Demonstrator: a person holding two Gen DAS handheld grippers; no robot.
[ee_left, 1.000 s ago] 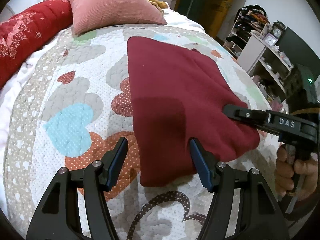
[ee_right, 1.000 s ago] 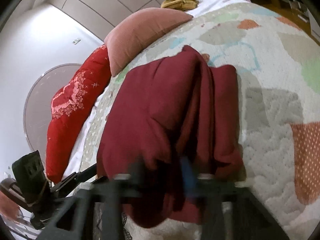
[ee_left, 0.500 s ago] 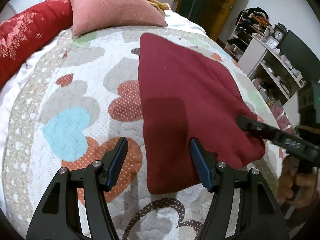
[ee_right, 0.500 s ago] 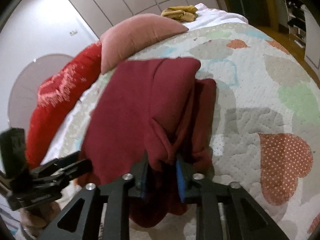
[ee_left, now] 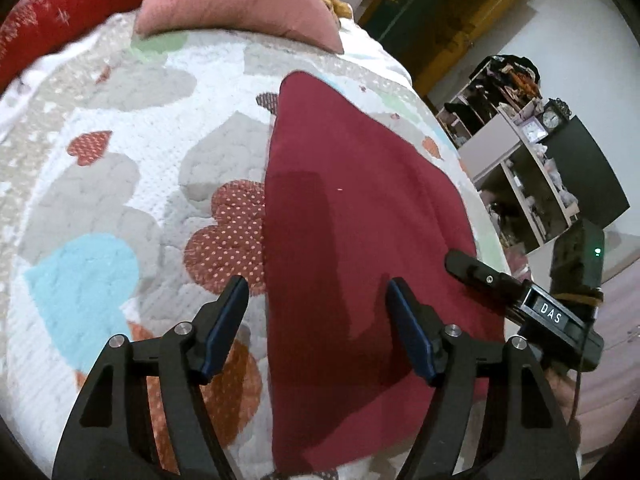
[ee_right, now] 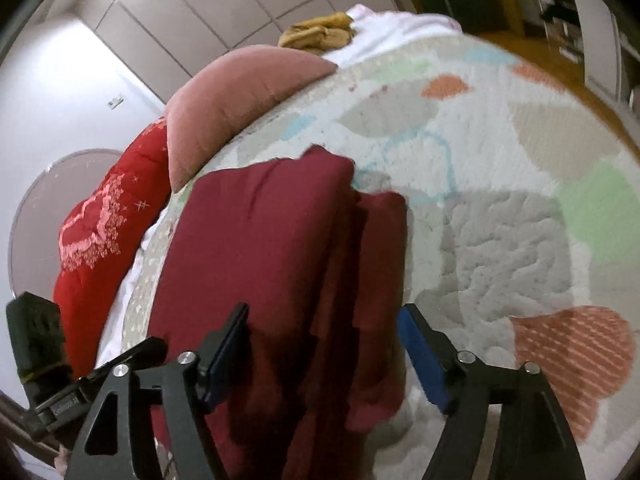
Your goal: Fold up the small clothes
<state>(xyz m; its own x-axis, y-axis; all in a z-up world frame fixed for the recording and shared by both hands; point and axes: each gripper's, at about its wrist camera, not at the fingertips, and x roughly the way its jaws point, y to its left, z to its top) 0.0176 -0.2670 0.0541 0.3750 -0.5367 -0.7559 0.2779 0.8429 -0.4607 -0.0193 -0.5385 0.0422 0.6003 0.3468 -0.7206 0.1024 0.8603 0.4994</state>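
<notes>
Quilted hearts cover the bed (ee_left: 100,184), with a pink pillow (ee_left: 240,4) and a red cushion (ee_right: 104,232) at its head and open shelves (ee_left: 516,160) beyond. On the quilt lies the maroon garment (ee_left: 352,220), folded flat, with a loose layered edge on its right side in the right wrist view. Both sets of jaws have just been opening. The right gripper (ee_right: 324,356) stands wide over that layered edge, pads clear of the cloth; the left gripper (ee_left: 316,328) is spread over the near left edge, holding nothing. Both point steeply down at the bed. The risk, I judge, is that the released layers slump or a pad snags the cloth on withdrawal, undoing the fold.
</notes>
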